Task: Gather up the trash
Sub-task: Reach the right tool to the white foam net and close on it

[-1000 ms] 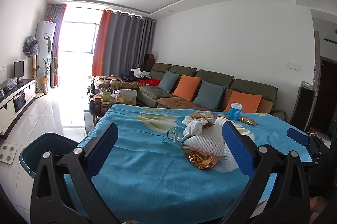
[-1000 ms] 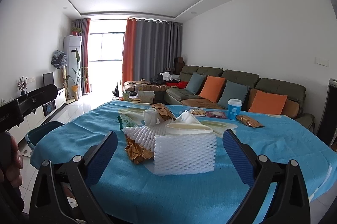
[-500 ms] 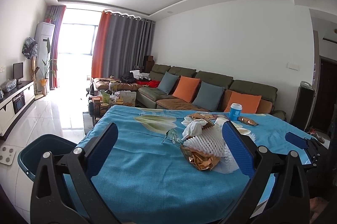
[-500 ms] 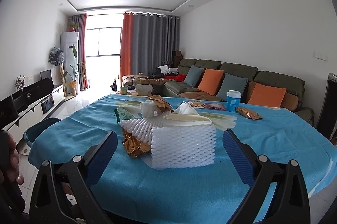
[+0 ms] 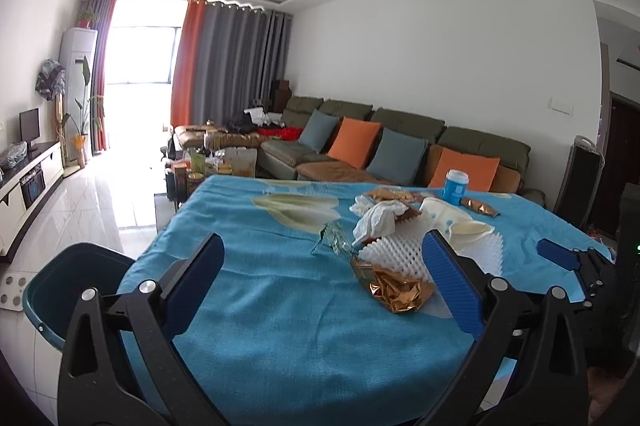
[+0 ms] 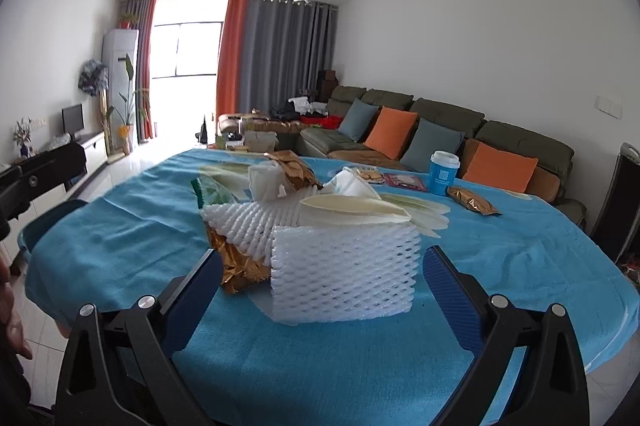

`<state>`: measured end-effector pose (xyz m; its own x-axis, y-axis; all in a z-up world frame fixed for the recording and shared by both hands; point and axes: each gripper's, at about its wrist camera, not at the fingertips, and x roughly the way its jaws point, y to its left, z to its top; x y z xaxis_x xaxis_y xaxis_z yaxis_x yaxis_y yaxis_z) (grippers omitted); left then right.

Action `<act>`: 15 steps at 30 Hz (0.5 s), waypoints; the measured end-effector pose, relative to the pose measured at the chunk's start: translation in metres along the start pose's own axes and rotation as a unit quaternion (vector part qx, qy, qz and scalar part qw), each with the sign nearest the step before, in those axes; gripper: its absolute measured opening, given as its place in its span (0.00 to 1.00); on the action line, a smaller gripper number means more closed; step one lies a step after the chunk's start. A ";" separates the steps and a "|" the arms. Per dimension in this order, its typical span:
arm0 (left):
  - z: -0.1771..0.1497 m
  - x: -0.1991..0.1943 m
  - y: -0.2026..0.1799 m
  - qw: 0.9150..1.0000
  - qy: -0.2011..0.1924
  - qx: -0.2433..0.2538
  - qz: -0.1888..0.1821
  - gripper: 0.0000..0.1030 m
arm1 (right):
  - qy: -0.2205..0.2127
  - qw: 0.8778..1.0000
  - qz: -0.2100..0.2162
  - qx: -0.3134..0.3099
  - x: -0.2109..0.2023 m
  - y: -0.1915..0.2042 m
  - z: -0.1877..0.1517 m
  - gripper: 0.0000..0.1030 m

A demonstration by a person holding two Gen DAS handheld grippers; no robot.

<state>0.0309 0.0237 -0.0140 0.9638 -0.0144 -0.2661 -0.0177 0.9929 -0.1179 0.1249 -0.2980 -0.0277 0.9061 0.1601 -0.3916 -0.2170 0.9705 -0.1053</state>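
Note:
A pile of trash lies on the blue tablecloth [image 5: 280, 298]: white foam net sleeves [image 6: 344, 278], a crumpled gold wrapper [image 5: 394, 290], white tissue [image 5: 378, 220], a green wrapper [image 6: 210, 191] and a flattened paper cup [image 6: 352, 207]. My left gripper [image 5: 320, 282] is open and empty above the near left of the table, left of the pile. My right gripper [image 6: 320, 290] is open and empty, with the nearest foam sleeve just ahead between its fingers. The right gripper also shows in the left wrist view [image 5: 568, 258] at the right edge.
A dark teal bin [image 5: 68, 286] stands on the floor at the table's left corner. A blue paper cup [image 6: 443, 173], a gold snack packet [image 6: 472, 205] and a red packet [image 6: 404, 181] lie farther back. A sofa with cushions [image 6: 400, 133] is behind.
Both grippers have moved slightly forward and down toward the table; the trash pile appears a little closer. Both stay open.

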 end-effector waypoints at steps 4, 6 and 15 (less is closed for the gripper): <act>-0.002 0.018 0.002 1.000 0.016 -0.002 -0.006 0.95 | 0.030 0.999 -0.006 -0.009 0.023 0.007 -0.002 0.88; -0.003 0.026 0.003 1.000 0.022 -0.002 -0.007 0.95 | 0.044 0.999 -0.007 -0.012 0.033 0.010 -0.004 0.84; -0.007 0.059 0.002 0.999 0.042 0.000 -0.018 0.95 | 0.087 0.995 -0.036 -0.033 0.060 0.019 -0.013 0.68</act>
<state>0.0860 0.0244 -0.0369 0.9381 -0.0595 -0.3411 0.0158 0.9915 -0.1294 0.1705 -0.2728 -0.0647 0.8450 0.0517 -0.5323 -0.1828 0.9633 -0.1965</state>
